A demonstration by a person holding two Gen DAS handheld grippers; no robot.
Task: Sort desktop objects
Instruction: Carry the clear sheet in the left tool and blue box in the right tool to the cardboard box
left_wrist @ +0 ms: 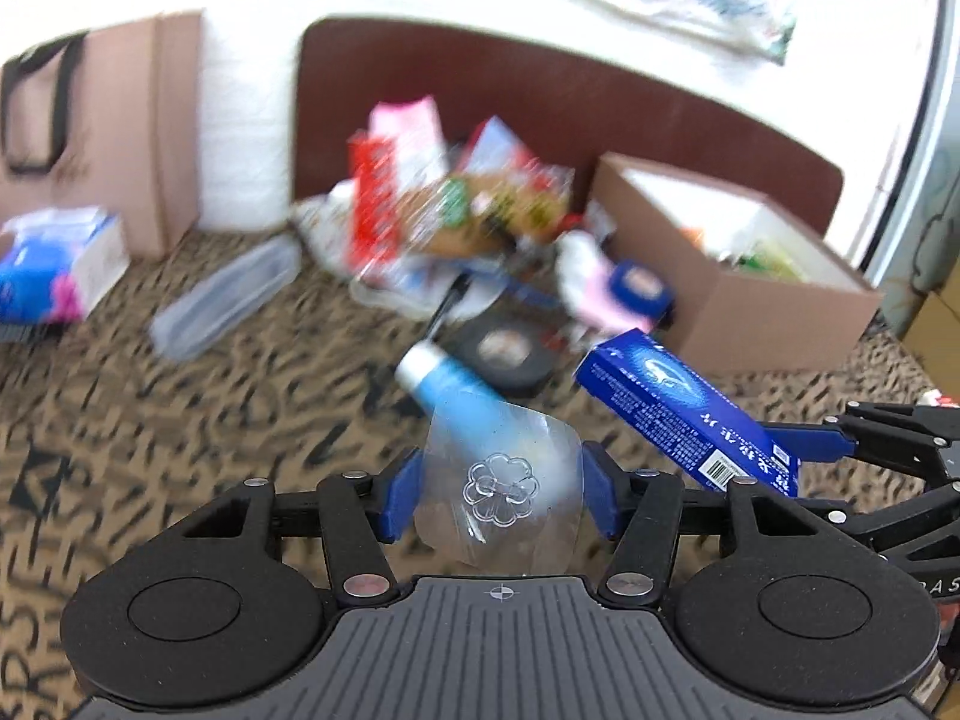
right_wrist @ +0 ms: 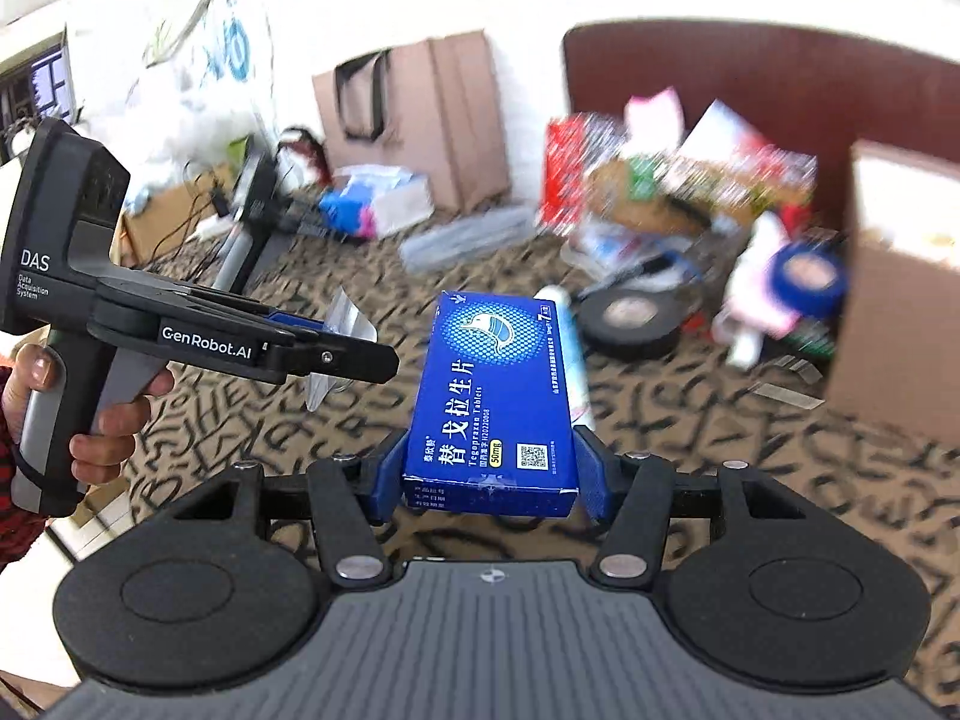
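Letter-patterned cloth covers the table (left_wrist: 180,408), cluttered along its far edge beside a cardboard box (left_wrist: 756,294). Left tool (left_wrist: 501,495) grips a clear plastic blister pack (left_wrist: 510,480); right tool (right_wrist: 489,474) clamps a blue tablet box (right_wrist: 492,402), both lifted above the table's near side.

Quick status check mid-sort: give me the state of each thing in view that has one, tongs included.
Left tongs: shut on the clear plastic packet.
Clear plastic packet: held, off the table.
Right tongs: shut on the blue tablet box.
Blue tablet box: held, closed, lifted clear of the table.
Blue tube: lying on the table, capped.
Cardboard box: open, things inside.
Tape roll: lying flat.
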